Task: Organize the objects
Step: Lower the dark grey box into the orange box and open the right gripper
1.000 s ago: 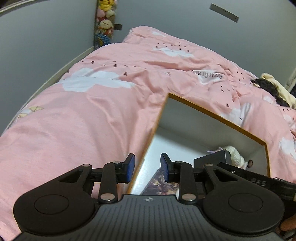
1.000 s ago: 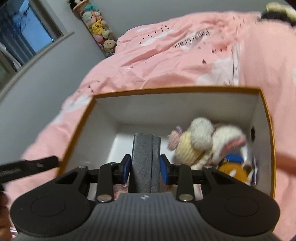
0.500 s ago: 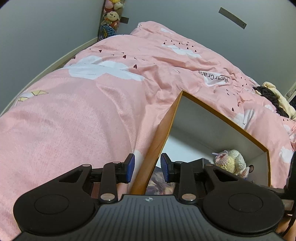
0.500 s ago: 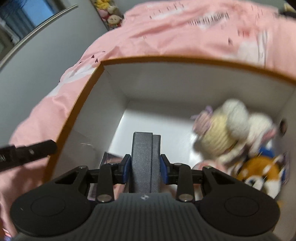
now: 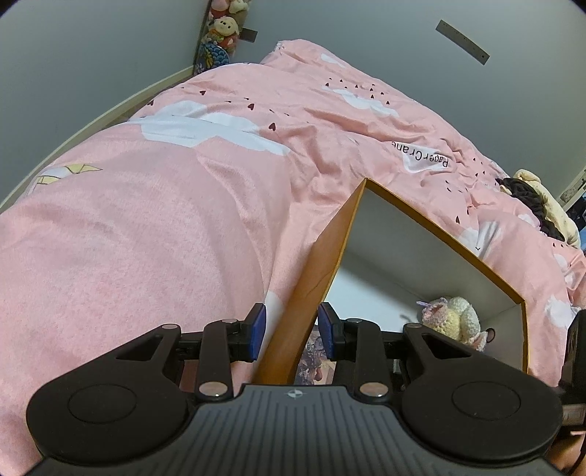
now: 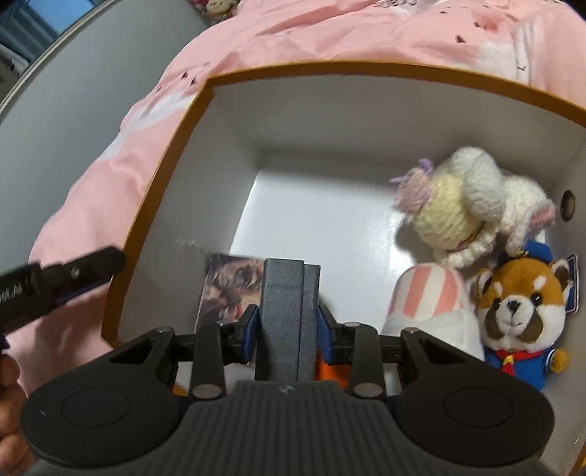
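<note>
An orange-rimmed white box (image 6: 172, 164) lies on the pink bed. My right gripper (image 6: 288, 331) is shut on a grey case (image 6: 289, 311) and holds it low inside the box. In the box are a crocheted doll (image 6: 465, 208), a red panda plush (image 6: 520, 304), a pink-striped plush (image 6: 432, 296) and a picture card (image 6: 230, 289). My left gripper (image 5: 292, 331) is open, with its jaws on either side of the box's left wall (image 5: 315, 278). It also shows in the right wrist view (image 6: 62, 282), at the box's left wall.
The pink duvet (image 5: 164, 219) covers the bed all around the box. Plush toys (image 5: 219, 33) are stacked in the far corner by the grey wall. A dark and cream heap (image 5: 538, 205) lies at the bed's right edge.
My right gripper has gone lower and deeper into the box with the grey case. My left gripper has shifted so the box's left wall now stands between its jaws.
</note>
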